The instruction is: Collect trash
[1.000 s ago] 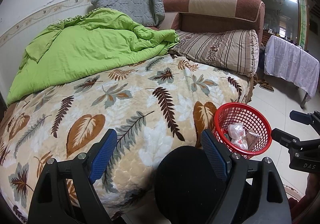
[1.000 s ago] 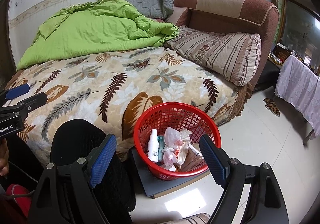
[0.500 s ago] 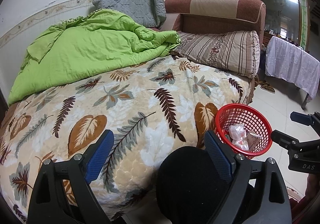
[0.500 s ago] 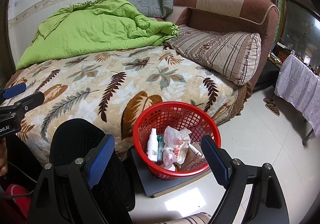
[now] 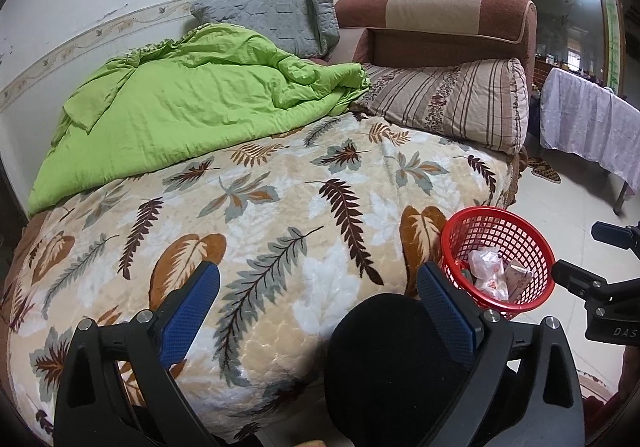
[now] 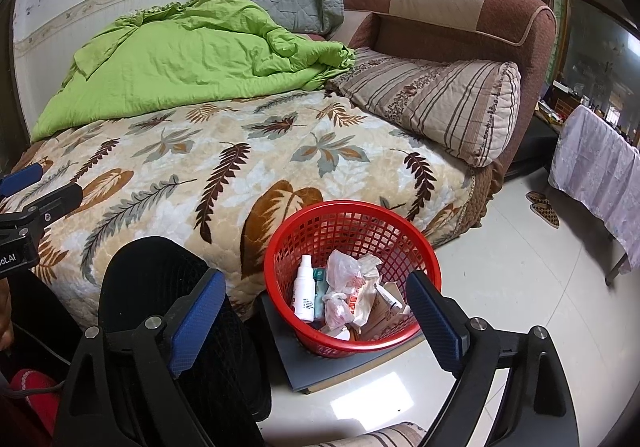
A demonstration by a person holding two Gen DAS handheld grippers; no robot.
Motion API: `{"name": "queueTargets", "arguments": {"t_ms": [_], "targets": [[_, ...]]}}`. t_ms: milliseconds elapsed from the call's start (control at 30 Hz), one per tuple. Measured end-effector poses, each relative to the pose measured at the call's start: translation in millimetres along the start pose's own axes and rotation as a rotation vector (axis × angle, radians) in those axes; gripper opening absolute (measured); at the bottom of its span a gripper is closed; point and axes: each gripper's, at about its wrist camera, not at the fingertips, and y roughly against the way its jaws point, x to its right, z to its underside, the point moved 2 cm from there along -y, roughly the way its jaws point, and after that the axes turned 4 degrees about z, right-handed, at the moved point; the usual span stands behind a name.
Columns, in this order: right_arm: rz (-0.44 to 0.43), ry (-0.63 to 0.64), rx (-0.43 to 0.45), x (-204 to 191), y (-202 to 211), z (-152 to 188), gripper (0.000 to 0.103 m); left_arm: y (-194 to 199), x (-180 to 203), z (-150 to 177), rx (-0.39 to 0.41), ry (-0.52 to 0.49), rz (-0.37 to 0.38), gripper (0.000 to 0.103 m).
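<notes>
Leaf-patterned bed (image 6: 248,151) fills the room; beside it on the floor sits the red basket (image 6: 352,219), already holding trash (image 6: 348,287). Left hand-held gripper (image 5: 320,299) and right hand-held gripper (image 6: 316,307) have just been opening, both wide and empty, apparently finished.

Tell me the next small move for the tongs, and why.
Probably none beyond drawing both back: the left tongs and right tongs, jaws just opening, hold nothing. The round red plastic mesh basket already holds a white spray bottle and crumpled wrappers, and no loose trash shows on the leaf-patterned blanket.
</notes>
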Motion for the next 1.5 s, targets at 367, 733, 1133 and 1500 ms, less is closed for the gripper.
{"name": "queueTargets", "arguments": {"t_ms": [367,733,1133,1500], "targets": [[0.001,-0.003,-0.004,0,0,0,0.094,-1,-4,2,0.002,0.021,-0.029,0.098],[0.001,0.012,-0.014,-3,-4,1,0.094,-4,-10,5,-0.006,0.04,-0.032,0.099],[-0.051,0.052,-0.019,-21,-29,-25,0.095,-17,-40,15,-0.052,0.116,-0.083,0.099],[-0.224,0.213,-0.111,-158,-150,-110,0.097,-51,-187,45,-0.166,0.371,-0.38,0.099]]}}
